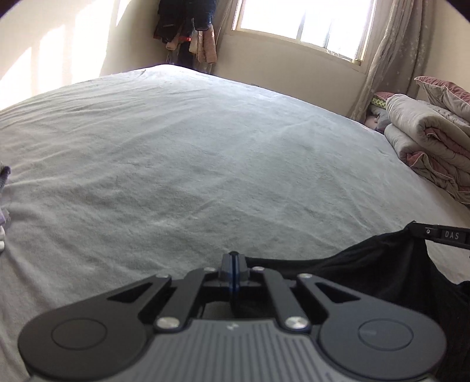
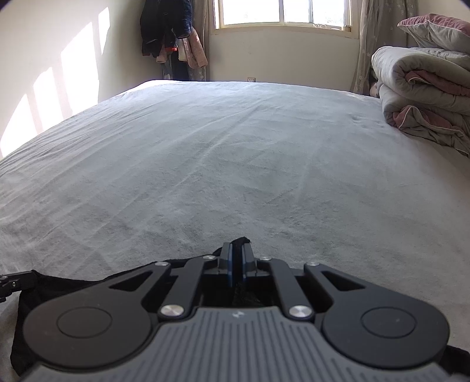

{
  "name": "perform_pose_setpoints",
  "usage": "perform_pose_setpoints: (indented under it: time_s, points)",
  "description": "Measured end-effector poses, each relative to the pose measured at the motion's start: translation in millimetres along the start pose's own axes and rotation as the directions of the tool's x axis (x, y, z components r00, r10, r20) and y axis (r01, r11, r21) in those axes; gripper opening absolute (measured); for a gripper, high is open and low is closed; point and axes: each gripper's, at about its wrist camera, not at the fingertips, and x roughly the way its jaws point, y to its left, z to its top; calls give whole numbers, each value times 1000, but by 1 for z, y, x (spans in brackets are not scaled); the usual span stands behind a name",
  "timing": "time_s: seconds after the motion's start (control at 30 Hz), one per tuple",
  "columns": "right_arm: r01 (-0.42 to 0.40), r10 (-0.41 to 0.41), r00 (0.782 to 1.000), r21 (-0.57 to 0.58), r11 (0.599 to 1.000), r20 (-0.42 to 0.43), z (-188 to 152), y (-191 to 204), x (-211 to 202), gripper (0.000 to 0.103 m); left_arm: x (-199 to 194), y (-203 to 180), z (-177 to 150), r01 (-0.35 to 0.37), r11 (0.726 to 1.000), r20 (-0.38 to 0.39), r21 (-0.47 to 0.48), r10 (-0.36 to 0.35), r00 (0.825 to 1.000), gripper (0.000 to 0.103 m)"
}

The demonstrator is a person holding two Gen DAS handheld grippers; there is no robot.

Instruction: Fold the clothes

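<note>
- A wide bed under a pale grey sheet fills both wrist views, running toward a sunlit window at 12 o'clock.
- Folded quilts, grey with dusty pink lining, are stacked on the bed at 2 o'clock; coats hang in the corner at 11 o'clock.
- A black garment hangs stretched between the two tools at the near edge of the bed, sagging in the span between them; its cut cannot be told.
- The left tongs are pressed together, the dark cloth's edge running in from 3 o'clock; the bite itself is hidden, but they appear to pinch it.
- The right tongs are closed on the same cloth, a tuft poking out above the tips.
- Judged from this, the step in hand is carrying or spreading the garment by two points along one edge, as fits either laying it flat or bringing over a fold.
- The next move calls for level, matched travel of both tools and steady tension, so the cloth lands smooth on the sheet.
</note>
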Motion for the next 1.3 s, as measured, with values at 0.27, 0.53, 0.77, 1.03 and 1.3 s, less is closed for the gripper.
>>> perform_pose_setpoints:
  time_s: [0.27,0.53,0.77,1.03,1.3]
  points:
    - [-28,28,999,-29,999,19,13,20,22,7,14,21,25,-133,991,60,29,131,990,1]
    - [-36,36,999,-32,999,-21,6,25,35,7,43,15,8,-205,973,40,103,201,979,2]
    - [-42,41,998,-29,999,-43,1,23,31,48,33,8,14,-205,975,24,89,204,979,13]
    - [-16,17,999,15,1000,-40,7,-38,-36,50,-6,-24,28,-106,991,11,84,105,994,43]
    - [55,-46,996,126,990,-71,-7,-124,-101,50,-35,-95,29,83,980,-69,181,-72,995,44]
